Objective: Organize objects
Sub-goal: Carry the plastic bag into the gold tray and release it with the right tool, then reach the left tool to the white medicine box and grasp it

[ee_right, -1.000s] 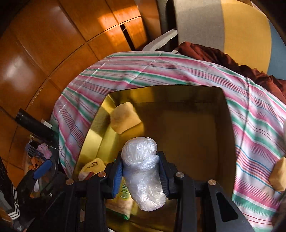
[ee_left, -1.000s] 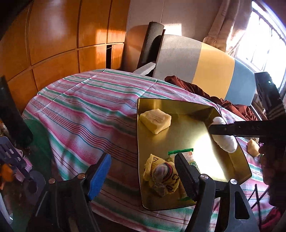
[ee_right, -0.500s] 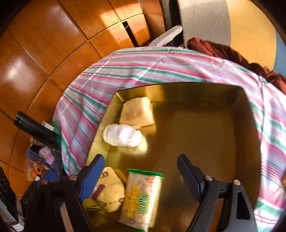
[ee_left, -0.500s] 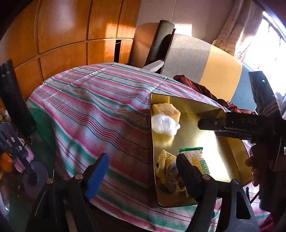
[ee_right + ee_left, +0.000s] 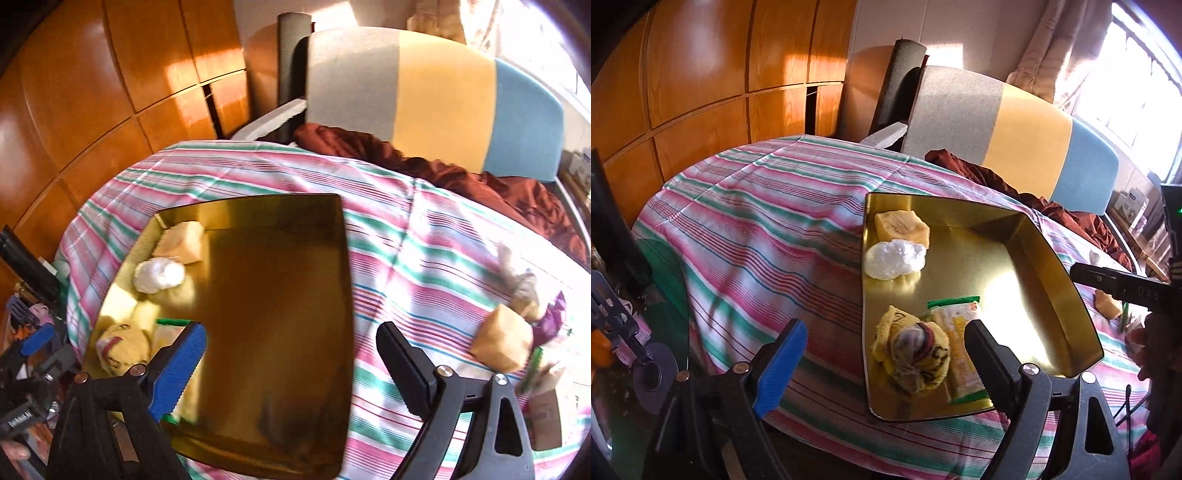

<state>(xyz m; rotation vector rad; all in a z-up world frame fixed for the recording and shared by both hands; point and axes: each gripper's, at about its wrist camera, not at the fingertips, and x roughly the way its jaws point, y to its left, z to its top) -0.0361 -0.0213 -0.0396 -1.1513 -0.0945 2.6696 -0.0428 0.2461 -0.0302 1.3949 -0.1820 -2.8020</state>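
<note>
**Plastic bundle lies in the gold tray, both tongs spread**

The white plastic bundle (image 5: 895, 258) lies in the gold tray (image 5: 1049, 258), against its left wall and touching the yellow sponge block (image 5: 902, 228) in the far left corner. Near the front left corner sit a yellow pouch (image 5: 911, 354) and, just beside it, a green-edged snack packet (image 5: 960, 343).

The tray rests on the striped cloth (image 5: 757, 221) covering the desk. Past the tray's right edge, on the cloth, lie another sponge block (image 5: 503, 343) and a few more wrapped bits, too blurred to tell apart.

The right tongs (image 5: 290, 365) have just been opening and stand spread over the tray's right edge, nothing between them. The left tongs (image 5: 884, 363) have also been opening, with nothing pinched.
</note>
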